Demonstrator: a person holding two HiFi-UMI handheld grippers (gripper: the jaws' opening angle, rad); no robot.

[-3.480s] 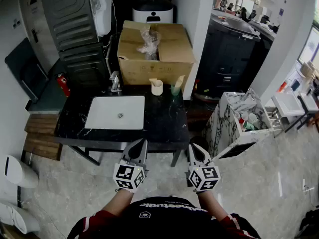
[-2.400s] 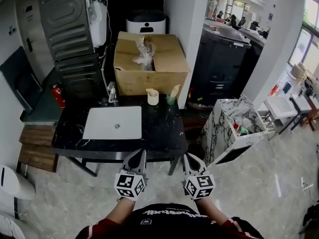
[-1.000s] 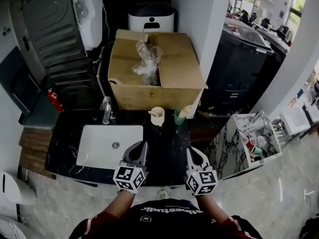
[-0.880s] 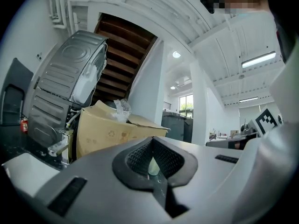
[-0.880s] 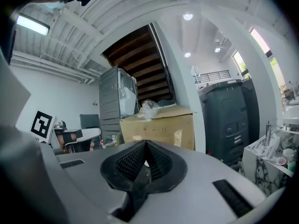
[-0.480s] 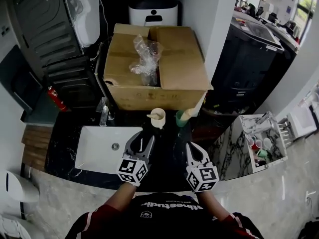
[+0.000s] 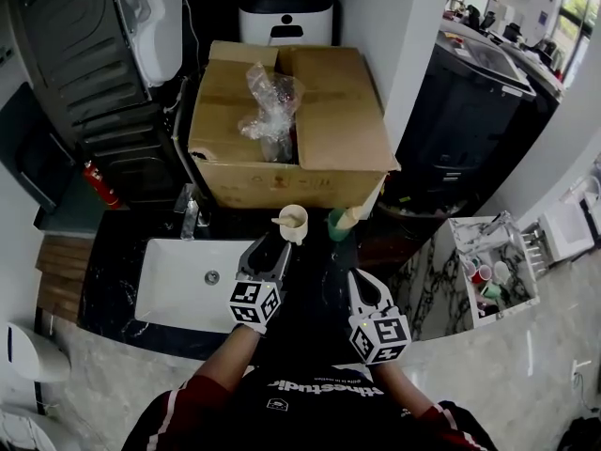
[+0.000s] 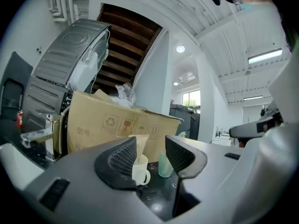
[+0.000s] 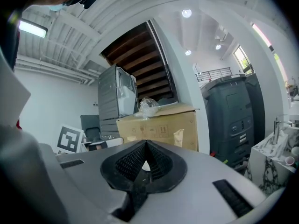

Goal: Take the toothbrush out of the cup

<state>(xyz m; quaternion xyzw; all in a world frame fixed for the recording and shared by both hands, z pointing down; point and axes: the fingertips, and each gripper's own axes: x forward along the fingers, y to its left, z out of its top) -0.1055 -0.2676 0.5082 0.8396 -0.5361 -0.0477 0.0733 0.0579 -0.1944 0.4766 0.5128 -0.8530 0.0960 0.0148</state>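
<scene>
- Surroundings: a large cardboard box (image 7: 329, 111), flaps open with crumpled clear plastic wrap (image 7: 269, 106) inside, stood at the back of a black marbled counter (image 7: 315, 294). A white rectangular sink (image 7: 188, 289) with a metal tap (image 7: 189, 218) lay to the left.
- Task items: a cream mug (image 7: 294, 224) with a handle stood just before the box, and a pale tan toothbrush (image 8: 139, 145) rose out of it. A translucent green cup (image 7: 336, 226) stood just beside the mug, holding a similar pale item.
- Obstructions: the counter lay bare between the grippers and the mug.
- Left gripper (image 7: 267, 245): held level, pointing at the mug and near it but not touching. Its ribbed black jaws were opening, with nothing between the pads.
- Right gripper (image 7: 362, 280): held back beside the left and farther from the cups. Its jaws were pressed together on nothing.
</scene>
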